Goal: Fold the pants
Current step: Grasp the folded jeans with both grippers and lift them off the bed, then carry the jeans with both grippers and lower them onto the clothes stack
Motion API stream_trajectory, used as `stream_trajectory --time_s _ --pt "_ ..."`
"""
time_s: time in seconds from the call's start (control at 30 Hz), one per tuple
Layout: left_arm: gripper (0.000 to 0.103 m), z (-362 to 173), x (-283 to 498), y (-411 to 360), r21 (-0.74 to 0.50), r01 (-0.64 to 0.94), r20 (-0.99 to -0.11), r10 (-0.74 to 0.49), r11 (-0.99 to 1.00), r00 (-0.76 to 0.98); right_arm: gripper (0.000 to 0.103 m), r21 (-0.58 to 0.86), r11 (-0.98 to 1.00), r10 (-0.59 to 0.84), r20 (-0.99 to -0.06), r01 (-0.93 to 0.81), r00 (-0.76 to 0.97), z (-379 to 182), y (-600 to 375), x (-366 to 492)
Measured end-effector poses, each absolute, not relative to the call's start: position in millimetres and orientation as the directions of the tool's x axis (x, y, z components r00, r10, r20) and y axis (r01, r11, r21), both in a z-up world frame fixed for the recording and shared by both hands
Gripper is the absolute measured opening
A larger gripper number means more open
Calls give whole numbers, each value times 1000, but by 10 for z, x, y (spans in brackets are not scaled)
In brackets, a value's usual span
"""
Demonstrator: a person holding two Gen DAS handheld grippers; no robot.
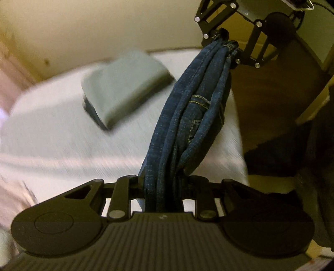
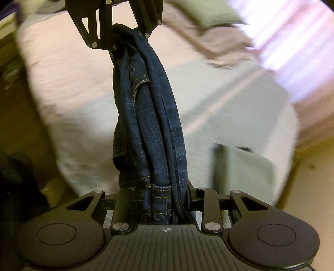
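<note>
Dark blue jeans (image 1: 187, 116) hang bunched and stretched between my two grippers, held up above the white bed (image 1: 52, 133). In the left wrist view my left gripper (image 1: 163, 187) is shut on one end of the jeans, and the right gripper (image 1: 226, 39) grips the far end at the top. From the right wrist view the same jeans (image 2: 150, 116) run from my right gripper (image 2: 167, 196), shut on a stitched hem, up to the left gripper (image 2: 121, 41). The fingertips are hidden by denim.
A folded grey garment (image 1: 125, 87) lies on the bed, also visible as the grey garment (image 2: 246, 168) in the right wrist view. A pale pillow (image 2: 208, 14) and pink bedding (image 2: 292, 52) are farther off. Dark wooden furniture (image 1: 281, 93) stands beside the bed. The background is motion-blurred.
</note>
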State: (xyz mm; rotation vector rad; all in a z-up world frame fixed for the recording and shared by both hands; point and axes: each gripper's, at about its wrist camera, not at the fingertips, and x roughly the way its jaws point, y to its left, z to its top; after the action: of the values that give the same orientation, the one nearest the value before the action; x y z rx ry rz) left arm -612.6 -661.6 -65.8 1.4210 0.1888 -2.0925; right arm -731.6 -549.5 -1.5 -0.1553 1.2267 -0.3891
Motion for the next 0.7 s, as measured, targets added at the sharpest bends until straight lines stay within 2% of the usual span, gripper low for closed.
stream_trajectory --time_s 0.2,0.37,0.47,0.57,0.67,0.7 --pt "21 -276 -6764 -8083 378 461 -806 -531 -803 -263 28 -453 811 -552 -801 370 230 402 -6791 -7976" --pt "22 -485 -7168 -9254 522 431 -704 -657 -736 -271 28 -602 672 -710 -688 432 146 303 -7851 -8354" --pt "21 -995 -7235 -9609 589 417 -643 -714 -692 -276 28 -702 574 -797 -596 422 94 -113 -8207 -8403" --pt "21 -1800 -7235 -9697 583 418 -654 -707 -697 -268 29 -749 521 -833 -551 409 52 -910 -8276 -8359" --pt "22 -2754 -7267 -9563 543 378 -733 -643 -750 -223 30 -714 587 -782 -622 381 41 -1769 -8212 -8285" --pt "22 -2968 -7265 -9464 562 352 -728 -650 -748 -220 31 -702 611 -764 -644 366 39 -1989 -8151 -8261"
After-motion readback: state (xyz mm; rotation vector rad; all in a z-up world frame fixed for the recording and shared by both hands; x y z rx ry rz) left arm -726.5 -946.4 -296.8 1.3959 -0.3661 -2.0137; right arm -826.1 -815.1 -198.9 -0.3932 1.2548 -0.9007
